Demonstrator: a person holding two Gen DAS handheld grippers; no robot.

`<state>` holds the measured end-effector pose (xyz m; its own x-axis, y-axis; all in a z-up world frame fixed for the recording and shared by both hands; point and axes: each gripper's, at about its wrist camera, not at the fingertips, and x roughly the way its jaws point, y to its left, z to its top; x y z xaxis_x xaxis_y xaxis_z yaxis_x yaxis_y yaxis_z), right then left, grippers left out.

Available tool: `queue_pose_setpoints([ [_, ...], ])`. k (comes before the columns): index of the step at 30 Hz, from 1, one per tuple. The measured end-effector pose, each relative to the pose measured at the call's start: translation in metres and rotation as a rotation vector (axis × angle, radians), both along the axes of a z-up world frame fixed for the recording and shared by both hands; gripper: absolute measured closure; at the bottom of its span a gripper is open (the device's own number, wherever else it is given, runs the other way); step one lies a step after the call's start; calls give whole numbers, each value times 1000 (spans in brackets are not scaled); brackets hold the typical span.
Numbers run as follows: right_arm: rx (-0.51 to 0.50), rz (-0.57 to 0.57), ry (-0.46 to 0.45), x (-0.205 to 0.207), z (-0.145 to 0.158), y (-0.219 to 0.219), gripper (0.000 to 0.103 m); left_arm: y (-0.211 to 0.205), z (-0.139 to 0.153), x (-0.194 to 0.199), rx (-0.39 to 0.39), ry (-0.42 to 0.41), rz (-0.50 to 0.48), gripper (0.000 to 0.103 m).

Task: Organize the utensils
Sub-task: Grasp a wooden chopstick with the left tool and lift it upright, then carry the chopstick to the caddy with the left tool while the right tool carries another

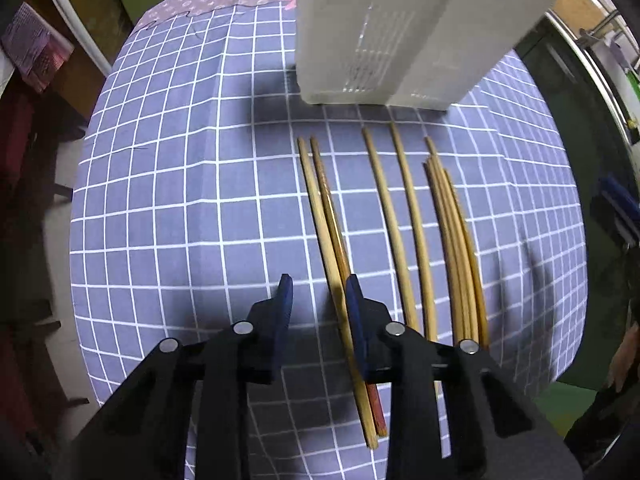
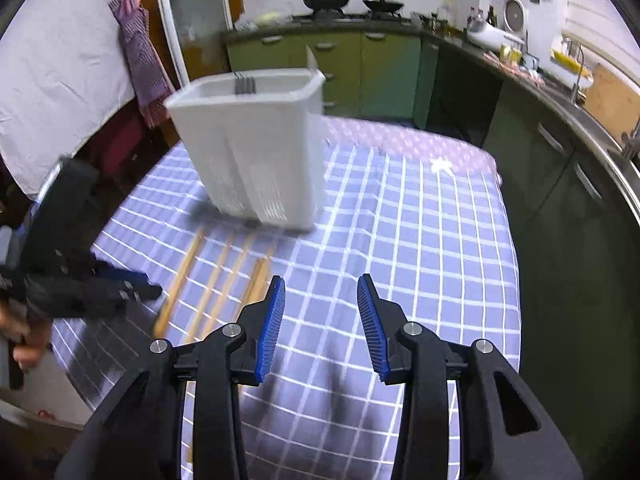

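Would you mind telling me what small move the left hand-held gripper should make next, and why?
Probably shift the left hand-held gripper slightly toward the leftmost pair of chopsticks before closing. Its jaws stand open with only checked tablecloth between them, and the pair passes under its right finger, not through the gap. The white utensil holder stands upright just beyond them.

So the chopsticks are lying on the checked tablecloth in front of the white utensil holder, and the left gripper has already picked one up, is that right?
Not quite. The chopsticks do lie on the checked tablecloth in front of the white utensil holder, but the left gripper holds nothing. The left wrist view shows its jaws apart with only cloth between them, beside the leftmost pair.
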<state>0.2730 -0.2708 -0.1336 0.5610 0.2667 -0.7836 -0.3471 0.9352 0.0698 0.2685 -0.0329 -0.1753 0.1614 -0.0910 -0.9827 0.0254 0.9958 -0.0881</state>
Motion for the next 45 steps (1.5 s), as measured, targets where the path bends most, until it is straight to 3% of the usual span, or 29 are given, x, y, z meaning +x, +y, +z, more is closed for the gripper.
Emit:
queue_pose_setpoints([
  [11,17,-10,30,4,-8,-10,62,-17,-17,19,42,60,8,79],
  [16,10,-2,39,3,-10,-10,61,-29,-22,35,69,63,21,85],
  [19,1,4,55,3,-14,-9,62,-35,-24,40,79,50,-8,94],
  [23,-12,30,94,4,-20,-4,61,-35,-25,45,77,53,-21,96],
  [28,16,117,227,11,-34,15,63,-20,-12,39,67,-41,-14,96],
  [32,36,173,333,18,-47,34,80,-12,14,27,18,-165,-11,96],
  [35,14,185,385,25,-55,47,91,-10,35,11,31,-261,-24,96],
  [39,-10,191,430,31,-62,58,91,-5,52,-9,41,-350,-52,96],
  [45,-58,167,451,36,-69,70,91,3,63,-31,38,-411,-76,96],
])
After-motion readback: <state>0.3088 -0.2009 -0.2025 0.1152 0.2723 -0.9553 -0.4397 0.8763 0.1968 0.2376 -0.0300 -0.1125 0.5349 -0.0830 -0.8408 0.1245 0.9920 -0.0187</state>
